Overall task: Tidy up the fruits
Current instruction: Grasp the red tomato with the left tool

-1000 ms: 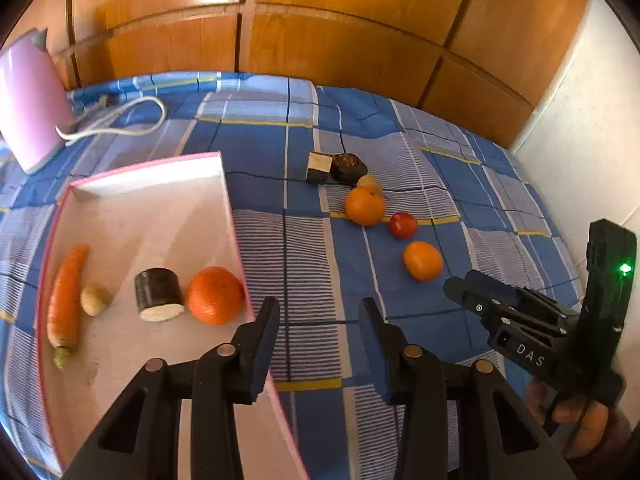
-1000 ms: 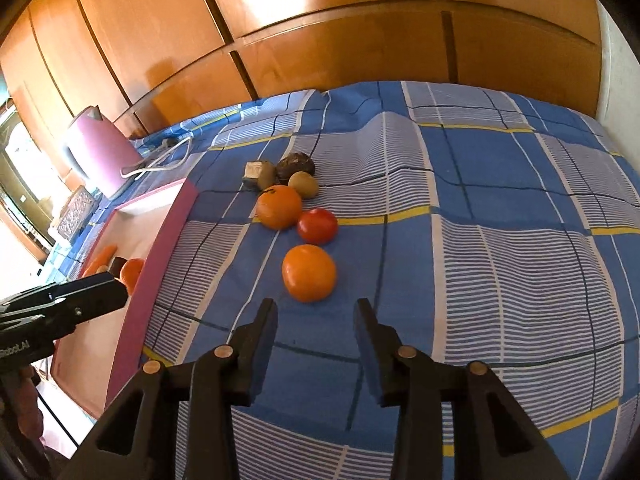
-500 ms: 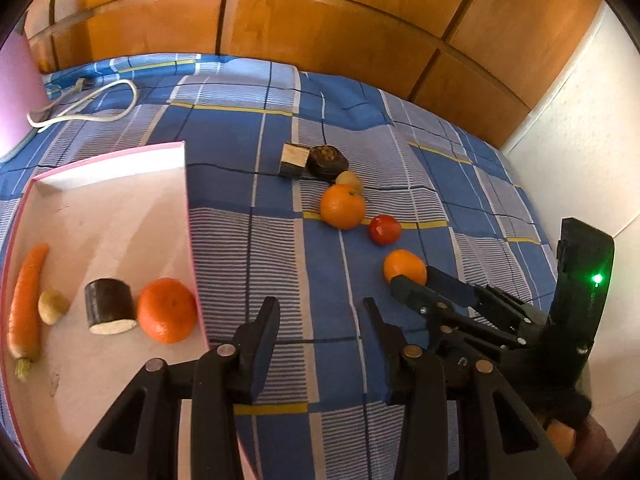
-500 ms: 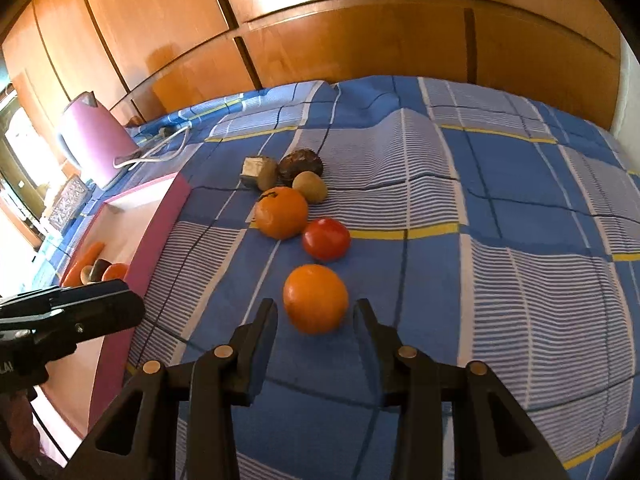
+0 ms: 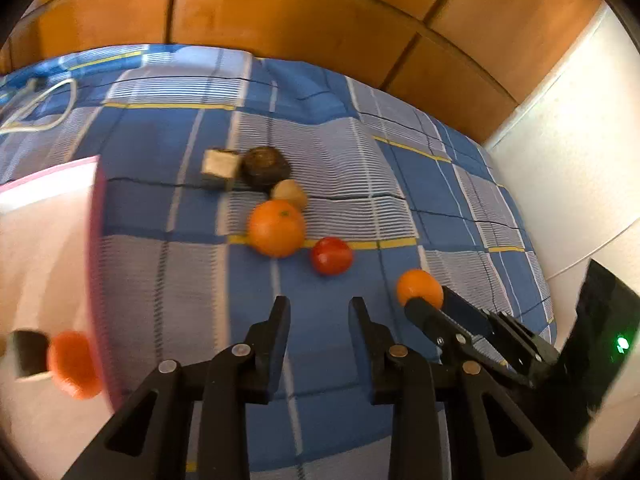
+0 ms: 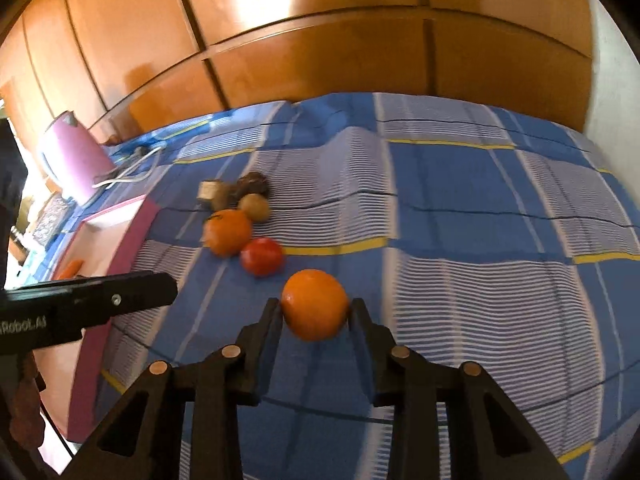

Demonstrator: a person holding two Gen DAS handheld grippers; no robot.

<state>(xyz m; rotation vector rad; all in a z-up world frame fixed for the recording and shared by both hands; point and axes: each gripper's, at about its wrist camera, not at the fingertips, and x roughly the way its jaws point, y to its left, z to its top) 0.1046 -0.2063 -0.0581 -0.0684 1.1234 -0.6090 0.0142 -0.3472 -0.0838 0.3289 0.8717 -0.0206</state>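
Both tools are matte black plastic. The left claw (image 5: 316, 312) has two flat fingers with round brass-coloured rivets on triangular cut-out arms. The right claw (image 6: 314, 312) looks the same; its body carries a small green light and white lettering.

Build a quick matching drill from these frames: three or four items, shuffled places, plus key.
Items:
1. near orange
2. tomato
3. pink kettle
4. carrot

Places:
A. inside the pink tray
B. far left, by the wooden panelling
C. between the right gripper fingers
D. on the blue checked cloth, between the two oranges

Pairs: 1-C, 2-D, 3-B, 4-A
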